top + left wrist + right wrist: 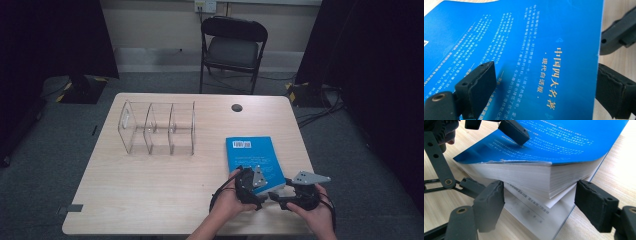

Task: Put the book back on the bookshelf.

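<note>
We are working on the blue paperback book [254, 156], which lies on the tabletop [150, 190] to the right of the clear acrylic organizer [157, 129], back cover up with its barcode toward the far edge. Our two hand-held grippers meet at the book's near end.

We judge the book fairly heavy for its size: a thick block of pages under a soft, glossy cover that flexes and is likely to slip against the pads. The cover alone will bend rather than carry the weight, so the better hold is across the full thickness of the page block near a corner, or along the spine edge.

The left hand-held gripper [251, 184] sits over the book's near-left part, its jaws wide apart: one pad [482, 86] rests over the blue cover, the other [614, 92] hangs off the book's edge beside the wood. It grips nothing.

The right hand-held gripper [287, 197] is just off the book's near-right corner, level with the tabletop. Its jaws stand fairly wide on either side of that corner [554, 192], where the upper pages are lifted clear of the lowest leaves; neither pad presses on the paper.
</note>
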`<state>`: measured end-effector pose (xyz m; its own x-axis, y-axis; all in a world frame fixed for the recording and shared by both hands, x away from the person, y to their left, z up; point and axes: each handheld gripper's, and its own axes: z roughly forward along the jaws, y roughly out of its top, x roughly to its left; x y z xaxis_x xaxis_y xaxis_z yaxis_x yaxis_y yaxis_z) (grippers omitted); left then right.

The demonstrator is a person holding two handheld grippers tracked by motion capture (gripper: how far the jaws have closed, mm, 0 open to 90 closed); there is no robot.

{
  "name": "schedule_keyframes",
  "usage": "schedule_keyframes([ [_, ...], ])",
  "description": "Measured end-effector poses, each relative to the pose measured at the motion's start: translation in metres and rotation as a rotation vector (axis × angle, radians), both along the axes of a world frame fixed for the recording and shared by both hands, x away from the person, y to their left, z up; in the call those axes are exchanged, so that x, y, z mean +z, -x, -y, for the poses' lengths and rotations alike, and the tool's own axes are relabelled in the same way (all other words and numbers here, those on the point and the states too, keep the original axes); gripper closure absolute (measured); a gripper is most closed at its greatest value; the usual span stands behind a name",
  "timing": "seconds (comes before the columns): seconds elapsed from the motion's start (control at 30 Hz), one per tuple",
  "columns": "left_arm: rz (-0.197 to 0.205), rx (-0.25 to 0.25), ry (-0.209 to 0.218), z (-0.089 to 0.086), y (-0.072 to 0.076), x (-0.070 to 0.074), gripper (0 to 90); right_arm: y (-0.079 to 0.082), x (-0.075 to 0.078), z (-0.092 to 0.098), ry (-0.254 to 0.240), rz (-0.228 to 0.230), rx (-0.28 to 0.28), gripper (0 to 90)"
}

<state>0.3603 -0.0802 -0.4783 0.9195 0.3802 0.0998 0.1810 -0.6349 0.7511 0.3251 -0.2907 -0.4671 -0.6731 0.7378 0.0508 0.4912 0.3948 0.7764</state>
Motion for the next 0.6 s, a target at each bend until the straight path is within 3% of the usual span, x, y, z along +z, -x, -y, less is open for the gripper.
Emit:
schedule_keyframes([
  [0.07, -0.011, 0.003, 0.012, -0.0013, -0.0013, 0.0005, 10.2, 0.0000, 0.0000, 0.0000, -0.001, -0.001, 0.000, 23.6],
  [0.37, 0.024, -0.002, -0.021, -0.0018, -0.0036, 0.0011, 14.5, 0.0001, -0.0001, 0.0000, -0.004, -0.001, -0.002, 23.7],
  [0.43, 0.019, 0.004, -0.009, -0.0014, -0.0041, 0.0004, 14.5, 0.0001, -0.0002, 0.0000, -0.004, -0.001, -0.002, 23.7],
  [0.6, 0.019, 0.003, -0.024, -0.0008, -0.0055, 0.0014, 14.7, 0.0000, -0.0008, 0.0003, -0.010, 0.003, 0.000, 23.7],
])
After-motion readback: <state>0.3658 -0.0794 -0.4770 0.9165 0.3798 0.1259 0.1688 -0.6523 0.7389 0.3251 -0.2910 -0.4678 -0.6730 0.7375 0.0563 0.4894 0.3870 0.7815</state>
